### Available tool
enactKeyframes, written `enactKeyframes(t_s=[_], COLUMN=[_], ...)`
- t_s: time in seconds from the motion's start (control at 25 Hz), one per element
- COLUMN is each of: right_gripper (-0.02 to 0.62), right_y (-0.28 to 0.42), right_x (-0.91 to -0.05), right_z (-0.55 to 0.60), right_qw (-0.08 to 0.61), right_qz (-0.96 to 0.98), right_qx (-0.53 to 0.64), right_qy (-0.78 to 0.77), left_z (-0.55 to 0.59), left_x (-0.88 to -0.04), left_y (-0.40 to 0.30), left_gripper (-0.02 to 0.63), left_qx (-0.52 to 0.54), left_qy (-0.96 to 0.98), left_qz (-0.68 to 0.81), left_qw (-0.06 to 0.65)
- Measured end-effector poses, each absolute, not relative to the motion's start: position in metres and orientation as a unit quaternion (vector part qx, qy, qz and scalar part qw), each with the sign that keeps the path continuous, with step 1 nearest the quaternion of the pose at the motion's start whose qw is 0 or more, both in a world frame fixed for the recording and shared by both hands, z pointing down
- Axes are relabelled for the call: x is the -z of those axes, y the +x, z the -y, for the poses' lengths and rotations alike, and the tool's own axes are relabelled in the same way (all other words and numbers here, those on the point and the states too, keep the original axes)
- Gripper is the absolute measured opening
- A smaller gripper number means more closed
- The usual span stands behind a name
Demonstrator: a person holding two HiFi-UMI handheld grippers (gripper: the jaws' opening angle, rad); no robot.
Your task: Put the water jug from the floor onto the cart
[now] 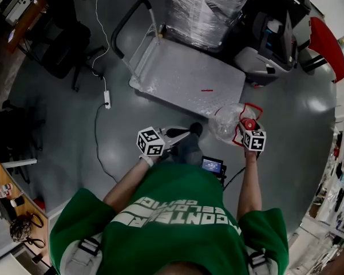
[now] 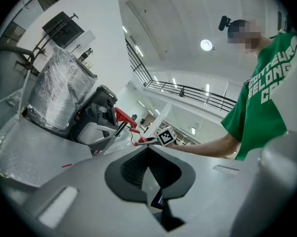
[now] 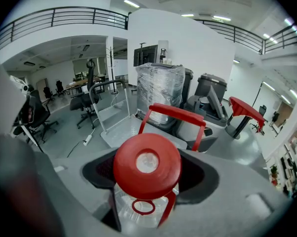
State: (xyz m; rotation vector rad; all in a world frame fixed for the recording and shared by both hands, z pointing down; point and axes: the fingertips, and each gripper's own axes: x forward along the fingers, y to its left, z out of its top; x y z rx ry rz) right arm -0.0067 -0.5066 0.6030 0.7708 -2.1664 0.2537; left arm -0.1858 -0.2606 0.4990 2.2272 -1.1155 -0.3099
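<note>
The right gripper (image 3: 144, 201) grips the water jug (image 3: 147, 164) by its neck, just off the cart's (image 1: 183, 79) near corner. Its thin clear walls look soft, so the stiff neck seems safest. The left gripper (image 2: 153, 181) is clenched and empty.

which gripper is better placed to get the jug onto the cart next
Right. The right gripper is clamped on the water jug just under its red cap, right beside the near edge of the cart. The left gripper has nothing between its jaws and is off to the jug's side.
</note>
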Motion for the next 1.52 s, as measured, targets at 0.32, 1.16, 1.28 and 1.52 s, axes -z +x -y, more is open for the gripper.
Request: enactKeyframes(t_s=[0.32, 1.16, 1.28, 1.52], right_gripper=[0.304, 0.304, 0.304, 0.304], right_y=[-0.028, -0.054, -0.058, -0.079], right_x=[-0.617, -0.641, -0.644, -0.654], right_z=[0.518, 0.619, 0.638, 0.668], right_qw=[0.407, 0.422, 0.421, 0.424], right_qz=[0.862, 0.864, 0.867, 0.875], right_qx=[-0.106, -0.115, -0.116, -0.110], right_qy=[0.282, 0.248, 0.240, 0.208], left_z=[0.281, 0.395, 0.411, 0.438], left_x=[-0.505, -0.503, -0.500, -0.500], left_y=[-0.195, -0.213, -0.212, -0.212], left_gripper=[0.014, 0.014, 0.014, 0.014], left_qx=[0.112, 0.094, 0.092, 0.089], left_qy=[0.838, 0.826, 0.821, 0.807], left_qz=[0.428, 0.449, 0.459, 0.483], left_qw=[0.320, 0.327, 0.326, 0.327])
